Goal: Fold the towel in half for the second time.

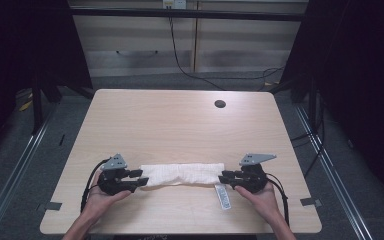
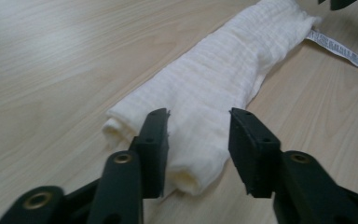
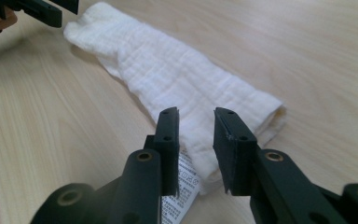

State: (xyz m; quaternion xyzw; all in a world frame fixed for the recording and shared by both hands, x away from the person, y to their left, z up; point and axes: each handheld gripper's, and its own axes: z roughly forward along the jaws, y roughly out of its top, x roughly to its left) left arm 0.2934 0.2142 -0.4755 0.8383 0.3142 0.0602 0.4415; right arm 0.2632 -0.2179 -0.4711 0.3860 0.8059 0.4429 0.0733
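Folded white cloth [image 1: 182,174] lying across the near part of the table [image 1: 180,125], a gripper at each end.

At the left, the left gripper [image 1: 141,179] sat at the cloth's left end with its jaws apart; in the left gripper view [image 2: 198,135] the rolled end of the cloth [image 2: 214,88] lay between the two jaws, and neither pad pressed on it. The cloth ran as a long, narrow band from left to right, flat on the table. Its white care label [image 1: 222,196] stuck out toward the near edge just under the right end. At the right, the right gripper [image 1: 223,177] met that end, jaws likewise apart [image 3: 196,140], with the cloth's end [image 3: 182,79] lying loose between them and the label [image 3: 182,186] beside the left jaw.
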